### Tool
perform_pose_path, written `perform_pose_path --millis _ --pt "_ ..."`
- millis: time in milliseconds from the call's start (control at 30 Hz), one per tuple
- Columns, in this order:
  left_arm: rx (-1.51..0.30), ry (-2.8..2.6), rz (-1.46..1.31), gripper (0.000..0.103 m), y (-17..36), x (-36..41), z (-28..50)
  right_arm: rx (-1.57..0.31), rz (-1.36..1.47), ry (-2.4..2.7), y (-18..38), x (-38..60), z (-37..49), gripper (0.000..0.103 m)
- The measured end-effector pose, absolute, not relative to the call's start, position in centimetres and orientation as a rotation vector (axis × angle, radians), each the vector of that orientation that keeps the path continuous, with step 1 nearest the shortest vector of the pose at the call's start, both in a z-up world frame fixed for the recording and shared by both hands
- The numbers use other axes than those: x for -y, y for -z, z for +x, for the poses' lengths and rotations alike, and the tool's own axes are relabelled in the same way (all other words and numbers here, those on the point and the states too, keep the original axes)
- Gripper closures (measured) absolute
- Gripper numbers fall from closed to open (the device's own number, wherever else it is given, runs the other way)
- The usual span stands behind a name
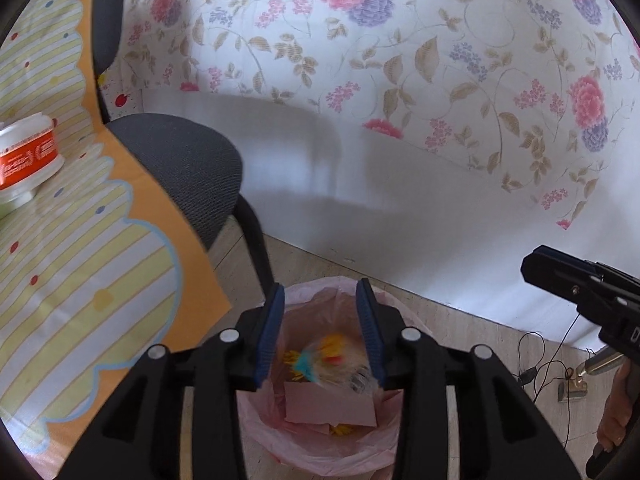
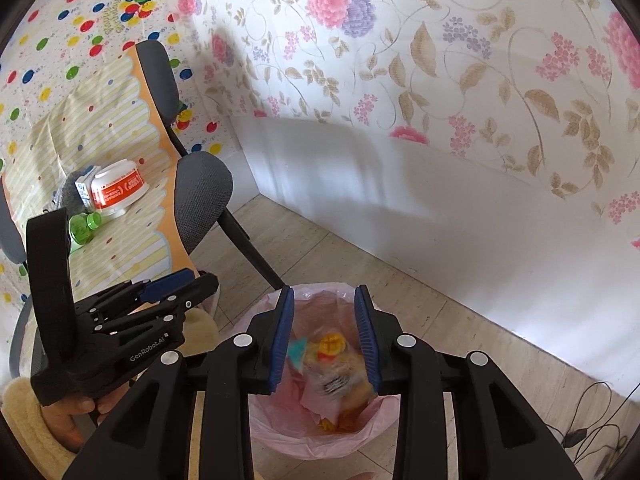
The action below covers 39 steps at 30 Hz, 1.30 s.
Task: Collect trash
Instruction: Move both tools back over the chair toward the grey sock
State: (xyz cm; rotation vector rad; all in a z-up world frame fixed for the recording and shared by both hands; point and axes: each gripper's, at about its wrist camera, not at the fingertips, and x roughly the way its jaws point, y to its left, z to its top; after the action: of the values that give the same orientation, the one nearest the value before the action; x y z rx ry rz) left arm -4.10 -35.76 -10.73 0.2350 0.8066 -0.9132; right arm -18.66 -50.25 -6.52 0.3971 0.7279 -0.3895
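A trash bin lined with a pink bag (image 1: 320, 440) (image 2: 320, 440) stands on the floor below both grippers. A colourful snack wrapper (image 1: 332, 364) (image 2: 332, 364), blurred, is in the bin's mouth over pink paper (image 1: 328, 404). My left gripper (image 1: 320, 336) is open above the bin, nothing between its blue pads; it shows in the right wrist view (image 2: 176, 284). My right gripper (image 2: 324, 340) is open above the bin and empty; it shows in the left wrist view (image 1: 580, 280). On the table, a white cup with orange label (image 1: 24, 160) (image 2: 118, 192), a green bottle (image 2: 82, 230) and a small carton (image 2: 84, 188) lie.
The table (image 1: 80, 280) (image 2: 120, 240), with a striped yellow cloth, is to the left. A grey office chair (image 1: 180, 160) (image 2: 200, 192) stands between table and bin. A floral wall (image 1: 400, 60) is behind. Black cables (image 1: 540, 368) (image 2: 588, 428) lie on the floor at right.
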Motion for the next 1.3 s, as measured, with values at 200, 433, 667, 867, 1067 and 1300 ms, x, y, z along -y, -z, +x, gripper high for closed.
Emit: perform_pose_path --millis 200,433,667,867,1067,1300 --pt "-0.744 0.828 0.202 0.067 8.3 30.9 -4.2 -0.704 0.378 0.360 5.3 48.7 -17.7 0.070" --pt "-0.705 0.708 0.127 0.067 5.2 23.4 -3.8 -0.685 0.320 0.240 3.1 44.1 -14.8 0.069" --pt "-0.657 0.537 0.093 0.067 2.6 15.8 -2.8 -0.653 0.238 0.115 0.1 39.2 -11.5 0.062" --pt "-0.658 0.327 0.039 0.061 1.2 8.0 -0.8 -0.634 0.154 -0.034 -2.1 34.0 -6.6 0.048" --pt "-0.681 0.113 -0.017 0.050 -0.2 0.5 1.2 -0.621 0.108 -0.156 -3.7 29.0 -1.7 0.035" --pt "-0.709 -0.005 -0.052 0.047 -0.4 -4.9 4.0 -0.630 0.091 -0.273 -4.6 24.1 5.6 0.033"
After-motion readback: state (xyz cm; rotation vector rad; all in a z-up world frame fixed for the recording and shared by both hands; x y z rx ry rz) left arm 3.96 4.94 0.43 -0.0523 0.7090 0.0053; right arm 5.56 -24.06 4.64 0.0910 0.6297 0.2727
